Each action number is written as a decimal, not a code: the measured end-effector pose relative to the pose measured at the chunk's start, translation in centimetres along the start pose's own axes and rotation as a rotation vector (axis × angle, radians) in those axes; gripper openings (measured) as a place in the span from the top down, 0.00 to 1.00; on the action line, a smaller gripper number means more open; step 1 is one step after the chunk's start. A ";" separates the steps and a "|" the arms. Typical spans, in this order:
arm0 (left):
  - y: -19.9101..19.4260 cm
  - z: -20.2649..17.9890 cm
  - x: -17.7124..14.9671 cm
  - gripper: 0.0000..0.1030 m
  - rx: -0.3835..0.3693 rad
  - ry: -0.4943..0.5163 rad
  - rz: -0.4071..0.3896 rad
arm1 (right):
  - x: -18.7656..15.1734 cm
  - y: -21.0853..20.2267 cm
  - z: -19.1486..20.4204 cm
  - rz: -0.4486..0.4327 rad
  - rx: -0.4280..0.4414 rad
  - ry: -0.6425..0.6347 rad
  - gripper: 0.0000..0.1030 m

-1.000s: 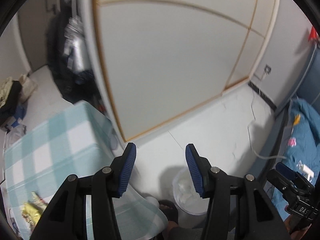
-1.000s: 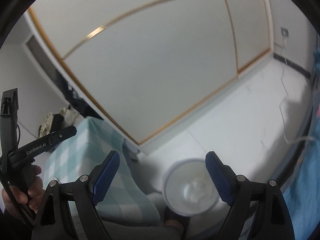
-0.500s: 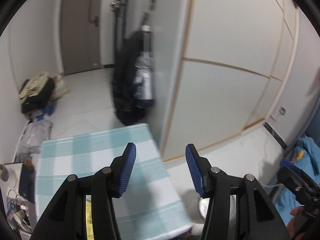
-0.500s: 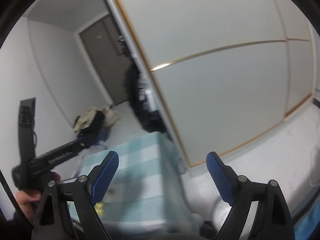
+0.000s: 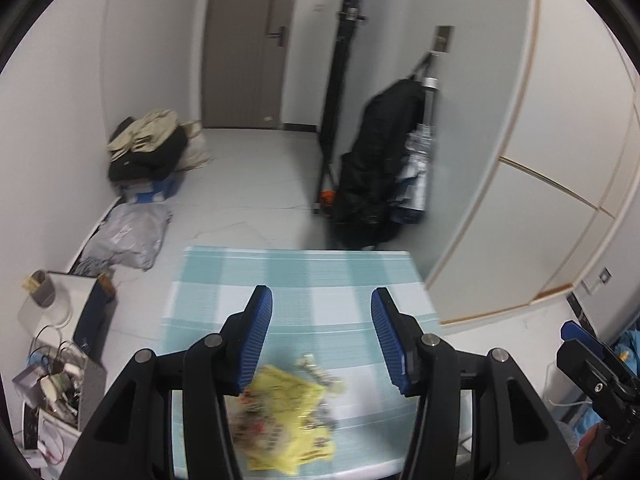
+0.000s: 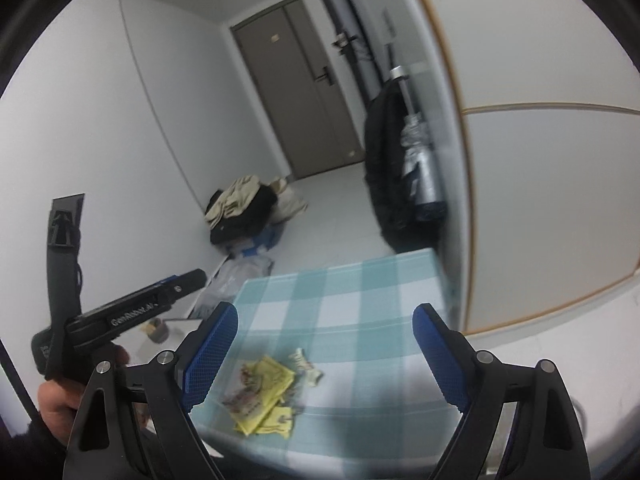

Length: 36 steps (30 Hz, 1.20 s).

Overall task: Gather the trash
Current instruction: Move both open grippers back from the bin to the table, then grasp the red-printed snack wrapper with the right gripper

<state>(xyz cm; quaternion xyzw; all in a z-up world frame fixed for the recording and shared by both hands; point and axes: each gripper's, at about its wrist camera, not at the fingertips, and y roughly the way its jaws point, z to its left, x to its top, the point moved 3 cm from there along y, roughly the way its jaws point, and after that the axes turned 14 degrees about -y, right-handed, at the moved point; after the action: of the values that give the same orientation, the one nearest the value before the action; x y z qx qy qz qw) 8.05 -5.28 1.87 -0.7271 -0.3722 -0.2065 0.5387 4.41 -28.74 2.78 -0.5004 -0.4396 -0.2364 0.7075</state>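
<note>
- My left gripper (image 5: 322,334): jaws spread wide, nothing between them, held above the near part of the tabletop (image 5: 296,280). Two blue ribbed pads.
- My right gripper (image 6: 322,354): jaws likewise spread wide and empty, above the same tabletop (image 6: 360,304). Two blue pads.
- Left gripper body, as seen from the right wrist camera: white lettering reads "GenRobot.AI" along its side; the person's left hand (image 6: 60,394) grips the handle, to the left of the tabletop.
- Tabletop: one, covered in a teal-and-white checked cloth.
- Trash: yellow wrappers (image 5: 286,420) lie in a small heap near the front edge of the tabletop, below and between the left gripper's pads. From the right wrist view the same yellow wrappers (image 6: 262,394) appear as about three overlapping pieces with red print; the print is too blurred to read.
- One small pale crumpled scrap (image 6: 306,366) lies on the tabletop just right of the yellow wrappers.
- Beyond the tabletop: one dark door (image 5: 244,44); one black bag (image 5: 376,160) leaning at the wall to the right; one pile of clothes (image 5: 150,146) on the floor to the left.
- Left of the tabletop: one open box (image 5: 60,384) holding cables and small items.
</note>
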 end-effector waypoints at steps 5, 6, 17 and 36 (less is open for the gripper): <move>0.4 3.4 0.5 0.54 0.052 -0.034 -0.006 | -0.2 3.2 2.9 0.048 0.041 -0.037 0.13; 0.6 4.0 0.5 0.54 0.059 -0.037 -0.004 | -0.2 4.0 3.5 0.060 0.048 -0.046 0.13; 3.0 10.3 -1.2 0.54 0.043 -0.136 0.117 | -2.0 10.5 7.5 0.221 0.114 -0.120 0.14; 4.5 15.6 -1.1 0.55 0.041 -0.264 0.238 | -6.9 20.4 14.1 0.472 0.293 -0.316 0.29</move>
<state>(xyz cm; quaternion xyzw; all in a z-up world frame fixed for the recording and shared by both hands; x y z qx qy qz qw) 9.24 8.34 -7.00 -0.7756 -0.3550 -0.0365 0.5206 11.37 -8.67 -11.74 -0.5119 -0.4450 0.0808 0.7304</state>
